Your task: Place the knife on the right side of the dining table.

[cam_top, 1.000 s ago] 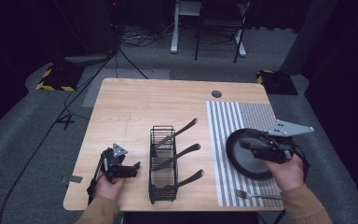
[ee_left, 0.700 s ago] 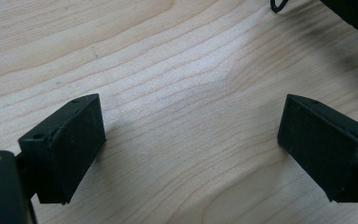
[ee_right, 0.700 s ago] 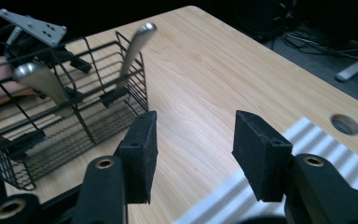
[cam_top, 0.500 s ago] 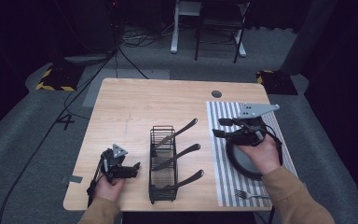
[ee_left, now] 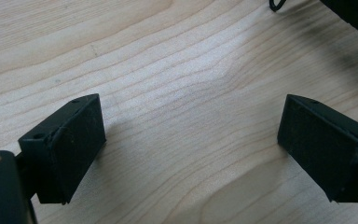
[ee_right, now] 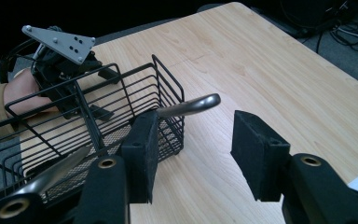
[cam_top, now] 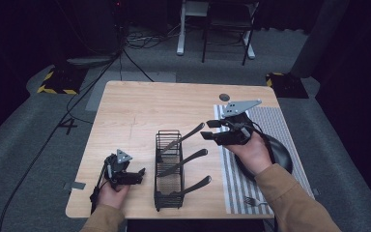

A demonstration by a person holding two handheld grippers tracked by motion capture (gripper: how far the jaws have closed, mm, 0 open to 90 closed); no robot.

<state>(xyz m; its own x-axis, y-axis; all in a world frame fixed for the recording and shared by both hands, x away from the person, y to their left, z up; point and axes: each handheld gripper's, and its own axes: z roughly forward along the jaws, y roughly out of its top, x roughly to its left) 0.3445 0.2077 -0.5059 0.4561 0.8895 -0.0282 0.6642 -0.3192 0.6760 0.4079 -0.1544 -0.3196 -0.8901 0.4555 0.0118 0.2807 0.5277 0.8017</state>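
At the near edge of the tabletop point(cam_top: 140, 111), the left gripper point(cam_top: 134, 174) rests low in the person's left hand, pointing toward the wire basket point(cam_top: 169, 166). Its jaws stand wide apart with nothing between them, and the left gripper view shows bare pale wood under the two black pads.

Just beside it stands the black wire basket, long and narrow, running away from the person. Three utensils with dark handles lean out of it toward the right, one behind the other. A fork point(cam_top: 253, 201) lies on the near end of the striped mat point(cam_top: 270, 121), well apart from the basket.

Farther right, a dark pan point(cam_top: 278, 154) sits on the striped mat, partly hidden behind the right hand and sleeve.

The right gripper point(cam_top: 206, 129) is held above the tabletop between the mat and the basket, pointing left at the farthest utensil handle point(cam_top: 193, 131). Its jaws are partly apart and empty. In the right gripper view, the handle tip point(ee_right: 200, 103) shows just beyond the jaw on the left of that view, not between the pads, and the basket's far corner point(ee_right: 168, 93) lies close to that jaw. Beyond the basket in that view, the left hand and its gripper appear.

Beyond the table, a chair and cables lie on the dark floor.
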